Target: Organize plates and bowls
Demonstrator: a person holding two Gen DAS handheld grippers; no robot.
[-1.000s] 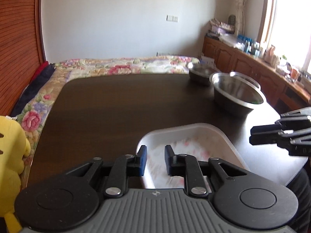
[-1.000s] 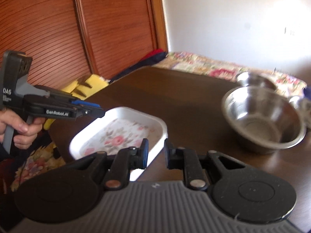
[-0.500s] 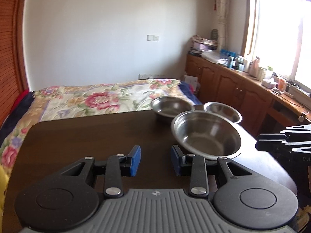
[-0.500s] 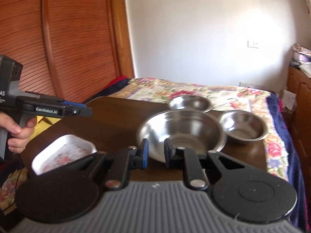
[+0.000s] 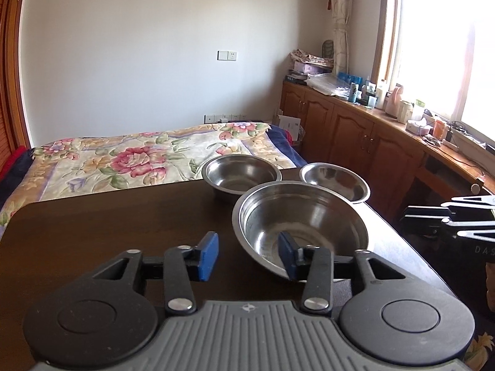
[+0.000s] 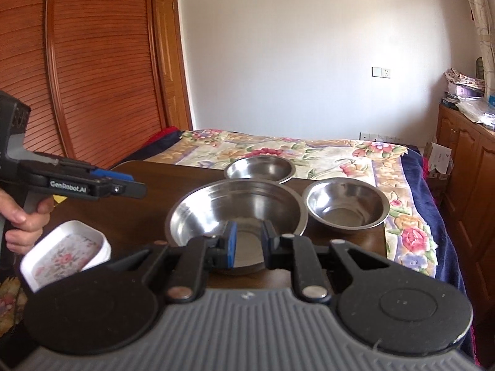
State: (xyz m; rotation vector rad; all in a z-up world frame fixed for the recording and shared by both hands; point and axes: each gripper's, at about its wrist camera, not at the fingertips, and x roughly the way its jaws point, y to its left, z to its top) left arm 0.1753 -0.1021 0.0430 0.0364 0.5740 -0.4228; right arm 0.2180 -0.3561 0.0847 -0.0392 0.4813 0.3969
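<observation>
Three stainless steel bowls sit clustered at the far right of the dark wooden bench (image 5: 92,232). Large steel bowl (image 5: 301,222) is nearest; medium steel bowl (image 5: 241,174) is at its 11 o'clock and small steel bowl (image 5: 335,181) at its 1 o'clock. Rims look touching or nearly so, can't tell which. White floral dish (image 6: 66,252) sits at the near left bench edge in the right wrist view, well apart from the bowls.

Left gripper (image 5: 247,255): fingers wide apart, empty, right pad (image 5: 286,255) over the large bowl's near rim, left pad outside it. Right gripper (image 6: 249,244): fingers a narrow gap apart, empty, pointed at the large bowl's near wall. A hand (image 6: 21,221) holds the left gripper's handle.

Handling guess: bowls are thin sheet steel, so light, rigid, not fragile, but smooth and slippery with sloped walls. Best hold is a pinch across the rolled rim, one finger inside and one outside. Likely to clang and slide on the polished bench. The dish looks like ceramic or melamine, can't tell; treat as chippable and grip its raised side wall.
</observation>
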